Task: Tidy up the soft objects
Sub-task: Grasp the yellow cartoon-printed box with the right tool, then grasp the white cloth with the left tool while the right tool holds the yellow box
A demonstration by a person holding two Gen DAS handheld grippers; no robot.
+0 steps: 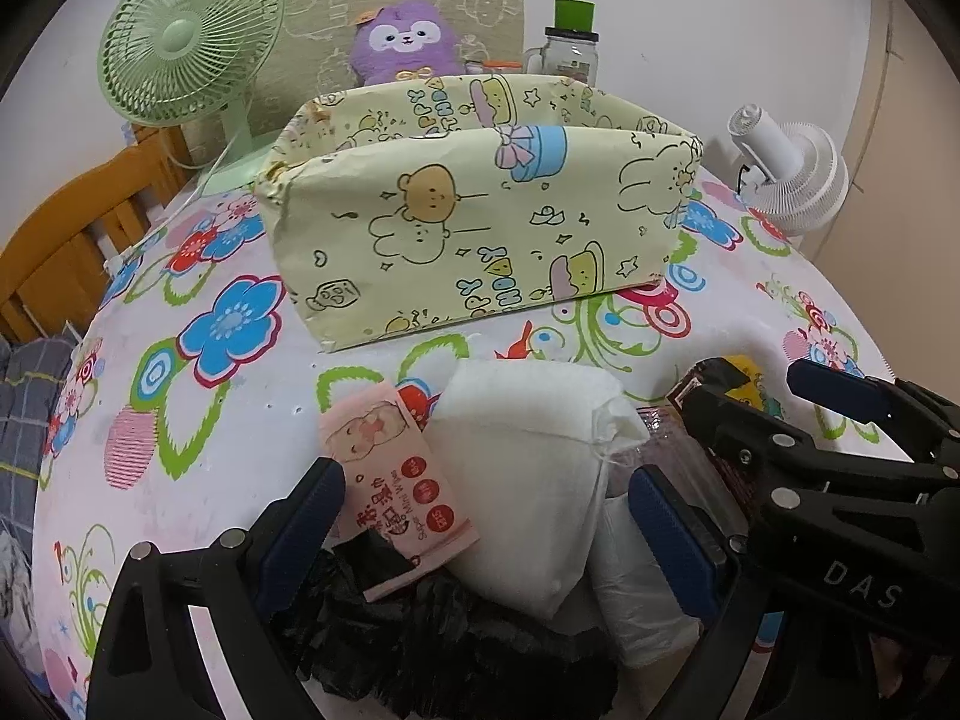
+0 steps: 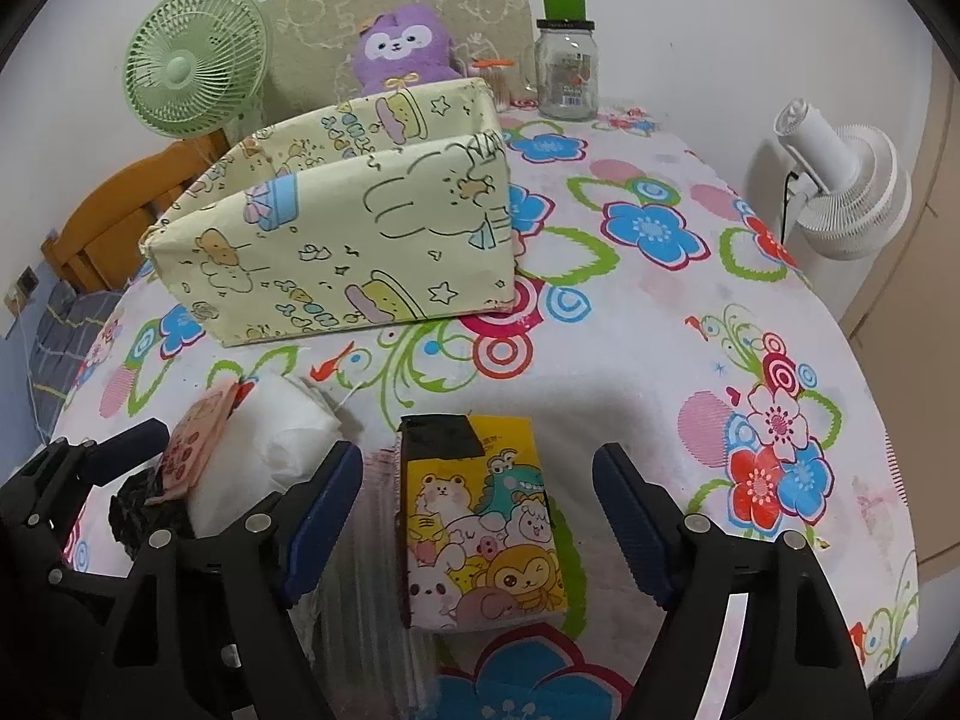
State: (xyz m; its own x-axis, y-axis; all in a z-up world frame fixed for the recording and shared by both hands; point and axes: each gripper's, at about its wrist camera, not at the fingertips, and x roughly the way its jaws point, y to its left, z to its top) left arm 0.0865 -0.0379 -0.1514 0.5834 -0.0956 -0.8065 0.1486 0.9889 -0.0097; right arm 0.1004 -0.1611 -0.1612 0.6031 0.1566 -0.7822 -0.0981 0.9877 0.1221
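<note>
My left tool (image 1: 486, 516) hung with its fingers apart around the white pouch (image 1: 522, 480) and the pink wipes pack (image 1: 399, 480), gripping neither; my right tool (image 2: 480, 516) stood equally wide about the cartoon tissue pack (image 2: 480, 534); all lay at the near edge of the tabletop (image 2: 660, 330), a black bag (image 1: 432, 630) beneath; the yellow fabric bin (image 1: 480, 216) sat farther back, seemingly unfilled; I judged nearly everything remained.

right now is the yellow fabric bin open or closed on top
Open. The yellow cartoon-print fabric bin stands upright with no lid; both views show its inner back wall above the front rim. Its contents cannot be seen.
</note>
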